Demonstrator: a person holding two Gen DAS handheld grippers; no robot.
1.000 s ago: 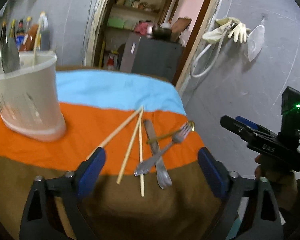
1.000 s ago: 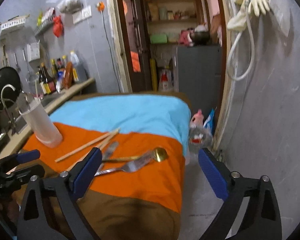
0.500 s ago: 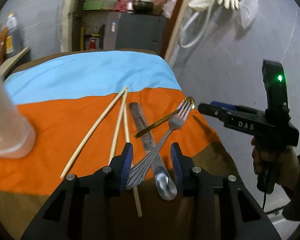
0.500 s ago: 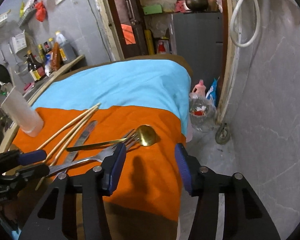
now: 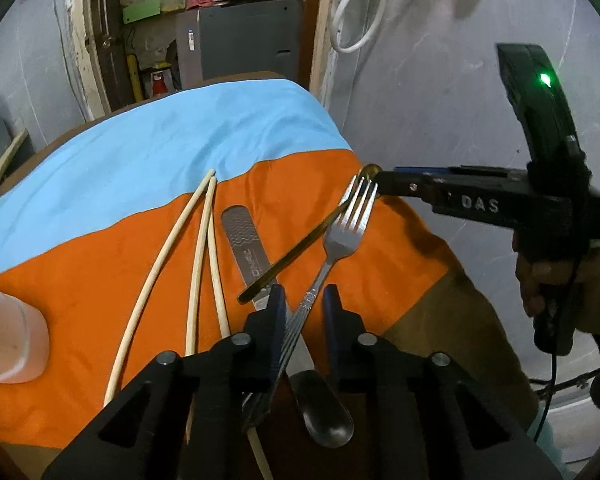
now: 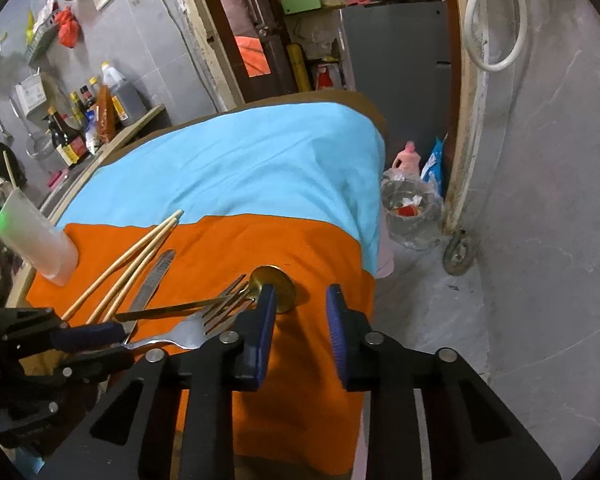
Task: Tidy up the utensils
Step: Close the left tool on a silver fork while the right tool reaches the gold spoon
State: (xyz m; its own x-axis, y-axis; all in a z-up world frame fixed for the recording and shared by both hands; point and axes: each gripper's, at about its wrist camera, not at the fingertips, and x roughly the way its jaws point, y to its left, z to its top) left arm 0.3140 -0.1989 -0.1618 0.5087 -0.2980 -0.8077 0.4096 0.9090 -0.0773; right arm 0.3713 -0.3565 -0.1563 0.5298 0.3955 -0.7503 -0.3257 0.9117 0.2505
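Note:
On the orange cloth (image 5: 100, 280) a steel fork (image 5: 346, 232) lies across a gold spoon (image 5: 292, 256) and a flat-handled silver spoon (image 5: 246, 240), beside three chopsticks (image 5: 200, 248). My left gripper (image 5: 305, 316) is low over the fork's handle, which runs between its closing jaws; the pads do not press it from both sides. My right gripper (image 6: 300, 312) hovers at the gold spoon's bowl (image 6: 274, 280), jaws closing, with only cloth between them; its left finger is beside the bowl. A white plastic holder (image 5: 8, 340) stands at the left.
The table's right edge drops to a grey floor with a bagged bin (image 6: 410, 212). Bottles (image 6: 80, 128) line a shelf at the far left. A grey cabinet (image 5: 240, 40) stands behind the table. A hand (image 5: 540, 280) holds the right gripper.
Both grippers sank toward the utensils and their jaws narrowed. The left one came down around the fork's handle; the right one came up to the gold spoon's bowl.

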